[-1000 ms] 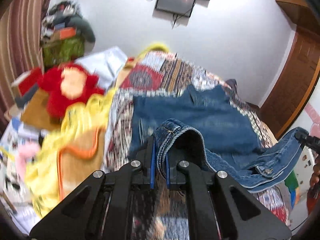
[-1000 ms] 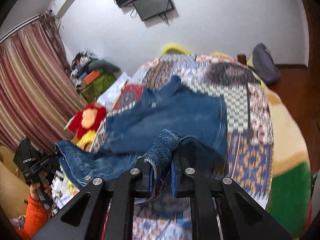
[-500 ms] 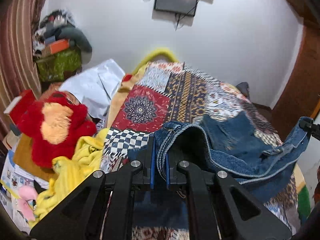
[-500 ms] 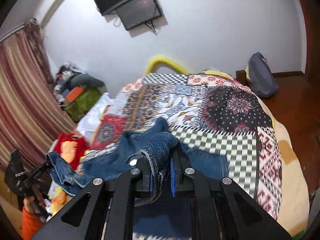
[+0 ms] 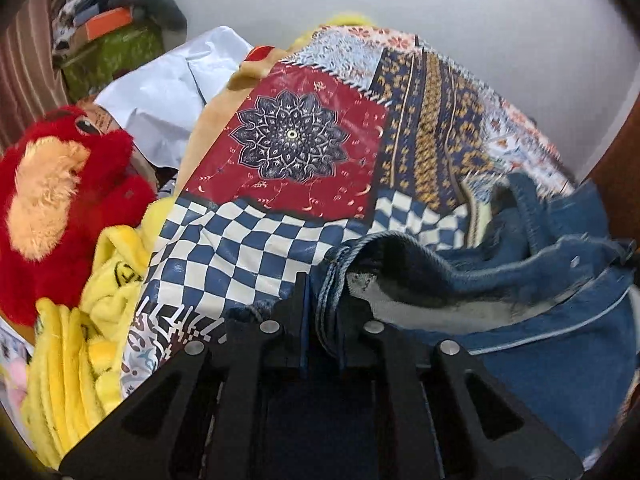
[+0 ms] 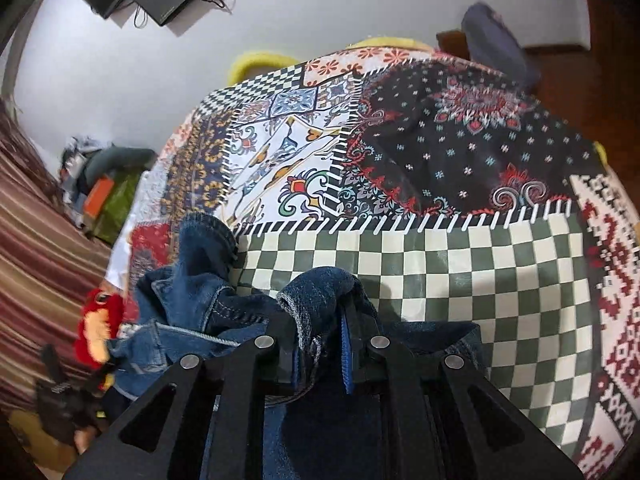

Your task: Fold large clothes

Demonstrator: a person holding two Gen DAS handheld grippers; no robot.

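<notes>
Left wrist view: the left gripper [image 5: 322, 320] has a denim hem between its jaws, which are opening. The jeans [image 5: 540, 320] trail right over the patchwork bedspread [image 5: 296, 140]. At far left a green box [image 5: 116, 56] carries piled clothes and an orange item; its contents are too blurred to tell.

Right wrist view: the right gripper [image 6: 320, 344] is clenched on another fold of the jeans [image 6: 192, 312], which lie at the bedspread's [image 6: 480, 264] near left.

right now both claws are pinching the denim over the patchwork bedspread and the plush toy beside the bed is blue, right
Not quite: the plush toy is red, as the left wrist view shows. Both claws, left claw and right claw, do pinch the denim over the patchwork bedspread.
</notes>
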